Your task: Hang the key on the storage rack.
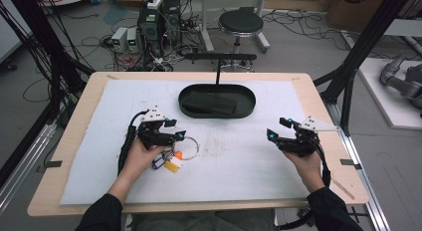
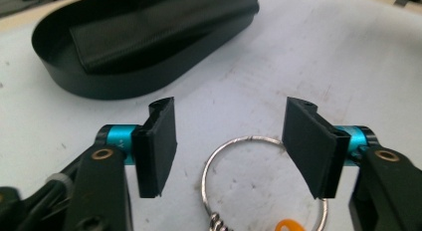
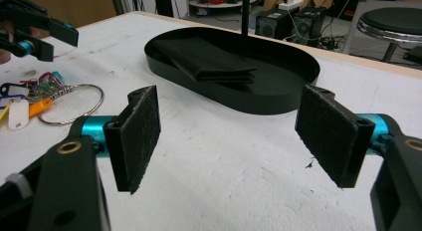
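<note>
The person's forearms in dark sleeves come in at the near edge of the worktop (image 1: 89,141), which is covered by a white, scuffed mat. At its far side lies a black oval tray (image 1: 217,100) with a folded black cloth (image 1: 209,105) inside. The left claw (image 2: 231,149) is low over the mat, its jaws spread and gripping nothing, one pad on each side of the top arc of the key ring (image 2: 249,139); the right-hand pad is just beside the wire, though contact cannot be told. The ring lies flat on the mat, well short of the tray, with coloured key tags (image 1: 168,161) bunched at its near end by the left hand. The right claw (image 1: 278,130) is well apart to the right, jaws wide and empty, above bare mat.
</note>
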